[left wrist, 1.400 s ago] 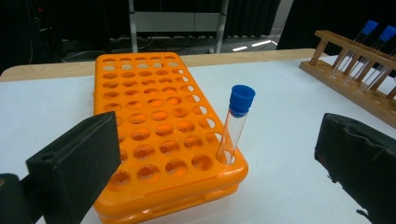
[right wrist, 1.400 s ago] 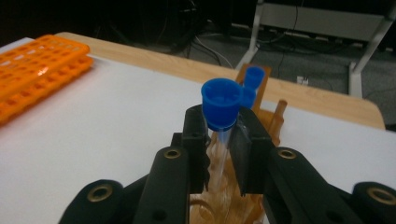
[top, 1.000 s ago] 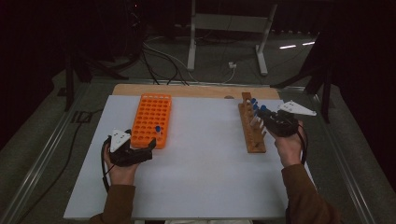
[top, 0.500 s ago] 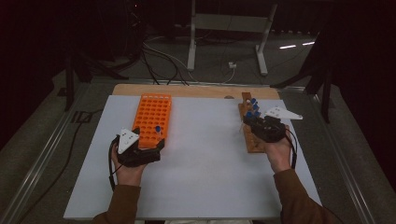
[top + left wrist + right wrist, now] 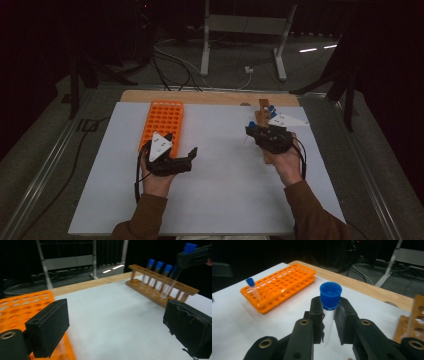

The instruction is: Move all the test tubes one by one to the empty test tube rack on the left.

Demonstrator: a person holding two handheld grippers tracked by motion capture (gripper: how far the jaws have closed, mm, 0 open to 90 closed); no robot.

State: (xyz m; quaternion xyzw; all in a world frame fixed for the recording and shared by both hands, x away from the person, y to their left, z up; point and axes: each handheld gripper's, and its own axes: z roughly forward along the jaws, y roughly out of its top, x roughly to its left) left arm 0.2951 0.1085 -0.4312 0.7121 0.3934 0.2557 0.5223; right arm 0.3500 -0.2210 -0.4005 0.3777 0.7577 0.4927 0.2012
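Clear tube with a blue cap, held over the table

The right gripper (image 5: 331, 322) is clamped on a clear tube (image 5: 328, 325) just under its blue screw cap (image 5: 330, 295), probably empty, above the white table (image 5: 225, 185). The left gripper (image 5: 182, 157), jaws apart and just closing slightly, holds nothing beside the orange rack (image 5: 161, 120).

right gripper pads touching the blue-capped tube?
Touching. The right gripper view shows the right gripper with both pads pressed against the clear tube just under its blue cap.

Left gripper (image 5: 186, 156) is hovering, jaws wide, just closing slightly, nothing between; right gripper (image 5: 251, 131) is clamping, pads pressed together.
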